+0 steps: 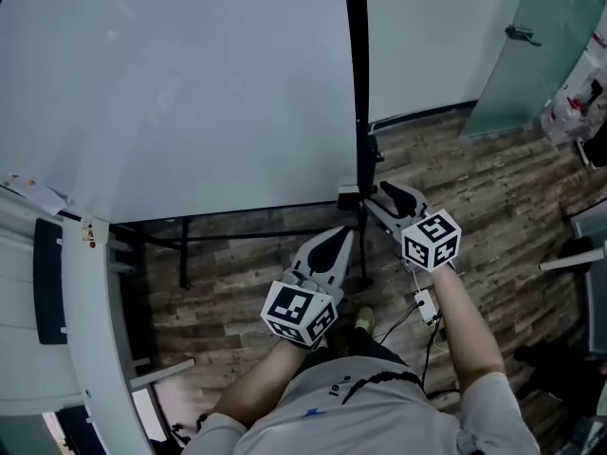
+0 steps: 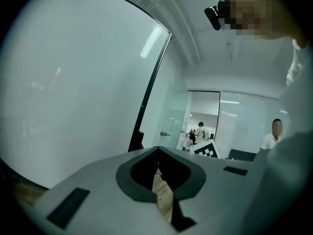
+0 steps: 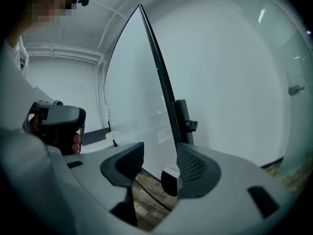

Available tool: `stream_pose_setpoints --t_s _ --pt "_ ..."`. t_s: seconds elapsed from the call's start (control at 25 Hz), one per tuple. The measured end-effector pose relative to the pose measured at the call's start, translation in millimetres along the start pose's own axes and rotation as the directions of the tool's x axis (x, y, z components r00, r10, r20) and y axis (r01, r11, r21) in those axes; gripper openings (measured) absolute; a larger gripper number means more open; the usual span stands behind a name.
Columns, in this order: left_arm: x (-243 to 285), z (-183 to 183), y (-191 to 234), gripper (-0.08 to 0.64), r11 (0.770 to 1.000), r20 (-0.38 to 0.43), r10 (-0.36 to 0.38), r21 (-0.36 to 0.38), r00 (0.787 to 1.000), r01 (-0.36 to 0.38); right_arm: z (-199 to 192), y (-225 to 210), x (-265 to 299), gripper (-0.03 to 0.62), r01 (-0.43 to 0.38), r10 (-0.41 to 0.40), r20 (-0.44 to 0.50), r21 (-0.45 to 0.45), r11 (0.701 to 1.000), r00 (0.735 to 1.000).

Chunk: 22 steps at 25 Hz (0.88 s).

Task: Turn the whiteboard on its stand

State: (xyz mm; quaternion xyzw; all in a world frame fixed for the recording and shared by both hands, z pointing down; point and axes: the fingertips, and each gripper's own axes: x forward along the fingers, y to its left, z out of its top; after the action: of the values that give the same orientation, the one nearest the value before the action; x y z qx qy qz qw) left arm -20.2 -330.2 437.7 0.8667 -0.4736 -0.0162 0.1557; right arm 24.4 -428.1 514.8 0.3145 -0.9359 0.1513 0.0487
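The whiteboard (image 1: 190, 83) fills the upper left of the head view, with its black side frame (image 1: 358, 83) running down to the lower right corner. My right gripper (image 1: 384, 192) is at that corner, open. In the right gripper view the board's edge (image 3: 161, 92) and corner cap (image 3: 171, 179) sit between the pads, close to the right pad (image 3: 191, 165) with a gap on the left. My left gripper (image 1: 337, 237) hangs just below the board's bottom edge, jaws together and empty. In the left gripper view (image 2: 157, 153) the board (image 2: 73, 92) looms ahead on the left.
The stand's black legs (image 1: 247, 235) cross the wooden floor (image 1: 493, 188) under the board. A clamp knob (image 3: 186, 125) sits on the stand post. A white curved unit (image 1: 85, 330) is at the left, a glass door (image 1: 541, 55) at the right. People (image 2: 200, 131) stand far off.
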Motion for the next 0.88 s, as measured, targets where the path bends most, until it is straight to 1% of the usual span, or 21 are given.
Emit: stream_pose_setpoints --t_s 0.2,0.28,0.4,0.6,0.68,0.88 --pt "27 -1 9 0.011 1.000 -0.025 0.000 -0.012 1.000 0.000 -2 -29 24 0.219 0.014 -0.014 -0.026 0.008 1.000 1.000" --pt "34 -4 13 0.011 1.000 -0.038 0.005 -0.016 0.999 -0.006 -2 -41 36 0.233 0.005 -0.005 -0.041 0.001 1.000 0.999" --pt "39 -7 18 0.011 1.000 -0.058 0.015 -0.011 0.998 -0.016 -1 -53 56 0.250 -0.029 0.027 -0.068 -0.029 0.999 0.997" --pt "33 -16 28 0.011 0.999 -0.087 0.047 -0.010 0.995 -0.048 -5 -53 84 0.258 -0.113 0.105 -0.117 -0.067 0.991 0.988" --pt "28 -18 33 0.011 0.998 -0.094 0.062 -0.009 0.994 -0.063 -6 -49 89 0.255 -0.135 0.123 -0.126 -0.084 0.987 0.984" --pt "16 -22 45 0.011 0.997 -0.107 0.077 -0.012 0.991 -0.078 -6 -50 90 0.247 -0.116 0.102 -0.128 -0.109 0.987 0.987"
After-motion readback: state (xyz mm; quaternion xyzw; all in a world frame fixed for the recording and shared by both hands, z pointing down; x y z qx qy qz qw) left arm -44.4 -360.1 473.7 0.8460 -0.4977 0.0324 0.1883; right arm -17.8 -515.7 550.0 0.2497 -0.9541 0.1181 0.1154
